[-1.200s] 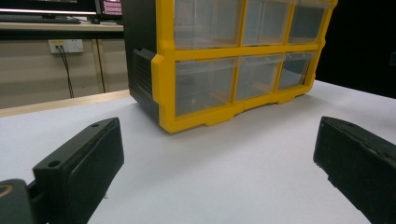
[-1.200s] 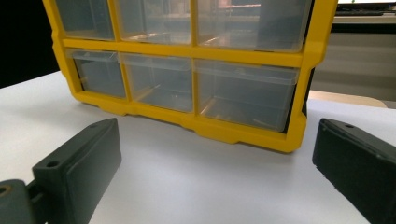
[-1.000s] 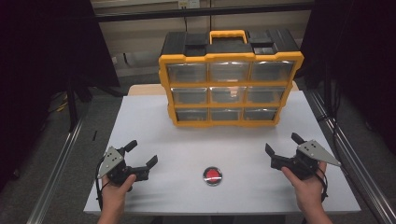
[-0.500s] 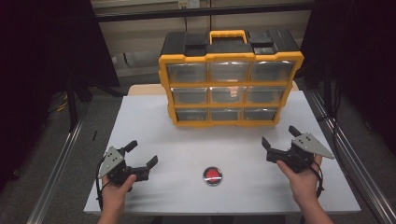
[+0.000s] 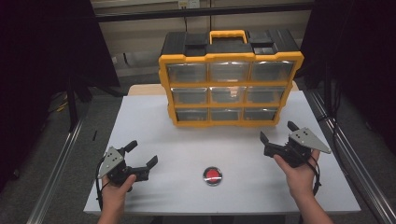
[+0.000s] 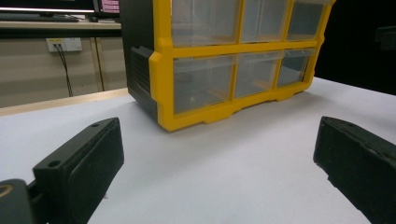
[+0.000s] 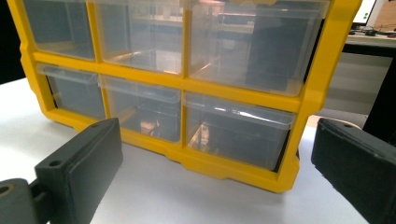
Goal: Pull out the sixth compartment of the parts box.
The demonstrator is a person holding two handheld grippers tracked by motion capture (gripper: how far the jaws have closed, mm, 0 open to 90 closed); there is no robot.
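Both grippers are spread and empty, but the right gripper (image 5: 278, 132) sits nearer the drawer cabinet (image 5: 230, 88), facing its bottom-right drawer (image 7: 238, 135), than the left gripper (image 5: 142, 154).

White table (image 5: 154, 116): yellow drawer organizer (image 5: 229, 88) at back, red button (image 5: 213, 175) near front.

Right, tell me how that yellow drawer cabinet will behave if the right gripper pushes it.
The cabinet is tall on a narrow base, so a push near its top would probably tip it rather than slide it. Its clear drawers look mostly empty, so it is likely light. Pushed low, it should slide on the smooth table. The right gripper is open.
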